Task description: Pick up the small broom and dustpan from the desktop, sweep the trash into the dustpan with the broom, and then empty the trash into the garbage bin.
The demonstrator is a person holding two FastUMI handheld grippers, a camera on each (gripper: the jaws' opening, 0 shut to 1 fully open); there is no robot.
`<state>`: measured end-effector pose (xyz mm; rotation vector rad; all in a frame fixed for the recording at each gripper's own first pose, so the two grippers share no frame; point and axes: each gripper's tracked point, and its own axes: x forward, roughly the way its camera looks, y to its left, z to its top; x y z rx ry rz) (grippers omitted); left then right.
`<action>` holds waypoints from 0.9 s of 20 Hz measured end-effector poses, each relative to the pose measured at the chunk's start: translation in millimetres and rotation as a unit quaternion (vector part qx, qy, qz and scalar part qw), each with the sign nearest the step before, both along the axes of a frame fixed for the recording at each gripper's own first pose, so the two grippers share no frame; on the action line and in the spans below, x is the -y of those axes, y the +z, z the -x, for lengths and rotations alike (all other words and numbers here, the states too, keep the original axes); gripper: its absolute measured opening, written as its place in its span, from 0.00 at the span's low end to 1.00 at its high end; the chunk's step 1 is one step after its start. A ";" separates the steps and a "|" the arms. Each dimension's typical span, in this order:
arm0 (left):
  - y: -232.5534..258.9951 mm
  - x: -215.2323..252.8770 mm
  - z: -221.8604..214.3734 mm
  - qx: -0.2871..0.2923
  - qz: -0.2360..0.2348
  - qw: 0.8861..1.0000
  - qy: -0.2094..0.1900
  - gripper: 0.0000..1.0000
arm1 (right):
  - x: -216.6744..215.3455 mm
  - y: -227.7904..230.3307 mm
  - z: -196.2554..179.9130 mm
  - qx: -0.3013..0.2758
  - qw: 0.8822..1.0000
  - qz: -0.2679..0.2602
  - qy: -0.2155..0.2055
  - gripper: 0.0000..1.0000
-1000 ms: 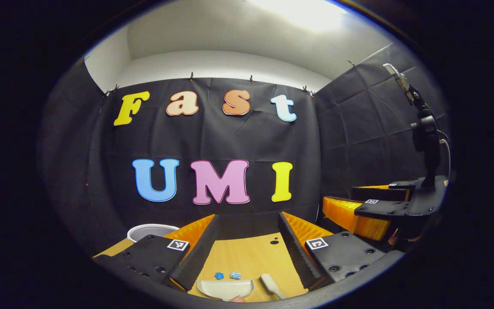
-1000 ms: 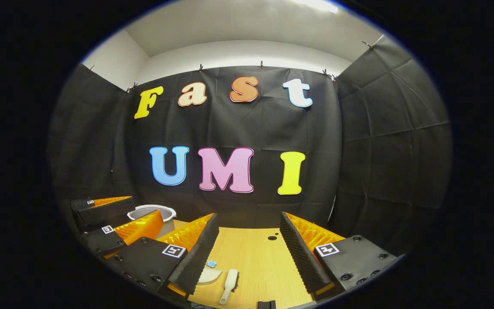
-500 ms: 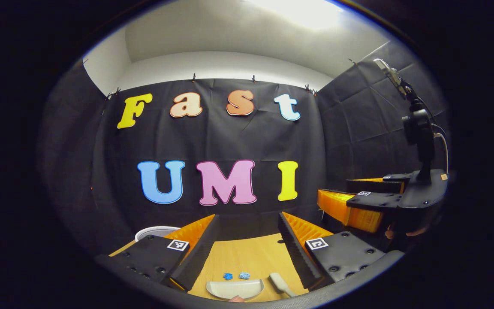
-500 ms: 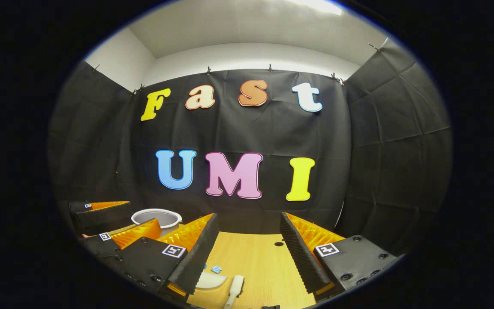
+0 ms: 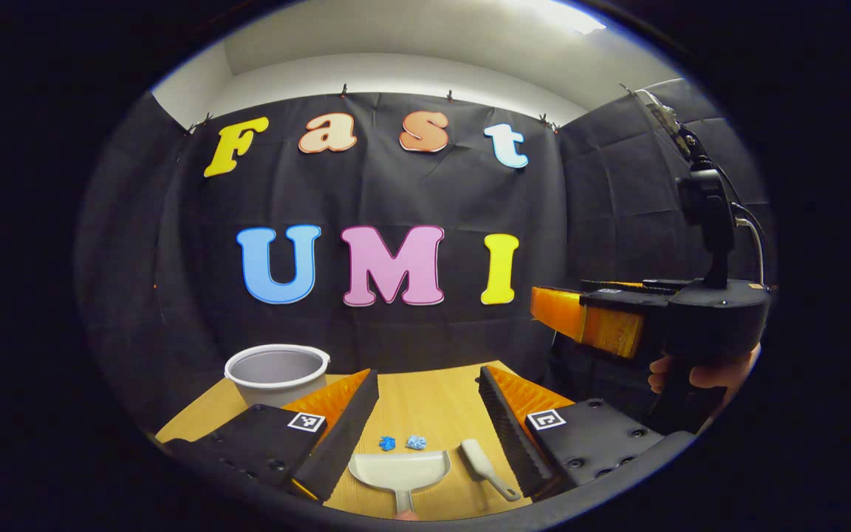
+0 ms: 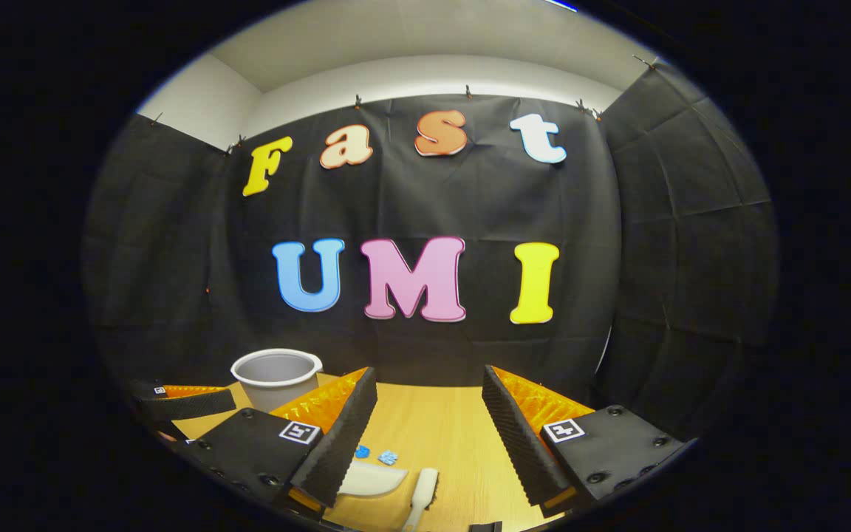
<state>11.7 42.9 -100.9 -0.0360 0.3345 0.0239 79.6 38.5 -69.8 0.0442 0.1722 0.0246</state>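
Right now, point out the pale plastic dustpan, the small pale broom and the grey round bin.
pale plastic dustpan (image 5: 400, 470), left gripper view, pan floor
small pale broom (image 5: 476, 456), left gripper view, head
grey round bin (image 5: 276, 367), left gripper view, inside

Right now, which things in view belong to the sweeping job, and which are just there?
For the job:
- small broom
- dustpan
- two blue trash scraps
- garbage bin
- left gripper, open
- right gripper, open

Just there:
- desktop
- round hole in the desktop
- phone mount on the right gripper

left tool (image 5: 425, 414): fingers apart, nothing held | right tool (image 6: 425, 414): fingers apart, nothing held, level, hand (image 5: 699, 369) gripping handle
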 end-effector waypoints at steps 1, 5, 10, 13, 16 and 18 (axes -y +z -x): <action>-14.8 -0.3 0.0 -0.023 0.009 1.000 0.006 0.82 | 1.1 -16.1 -4.6 -0.023 1.000 -0.007 -0.002 0.93; -78.7 -4.4 5.7 -0.136 0.031 0.990 0.023 0.82 | -3.9 -99.9 -20.3 -0.130 0.989 -0.068 0.003 0.94; -167.7 -2.6 29.5 -0.379 0.068 0.922 0.045 0.83 | -17.4 -211.8 -26.0 -0.272 0.952 -0.135 0.030 0.94; -192.1 -0.9 35.7 -0.470 0.094 0.876 0.050 0.84 | -10.6 -264.7 -20.9 -0.350 0.923 -0.158 0.027 0.95; -195.7 -9.1 45.8 -0.556 0.106 0.823 0.043 0.85 | -3.9 -294.9 -19.0 -0.396 0.901 -0.176 0.025 0.95; -203.4 -13.0 49.4 -0.587 0.091 0.803 0.037 0.85 | 4.2 -300.7 -24.7 -0.402 0.896 -0.185 0.019 0.95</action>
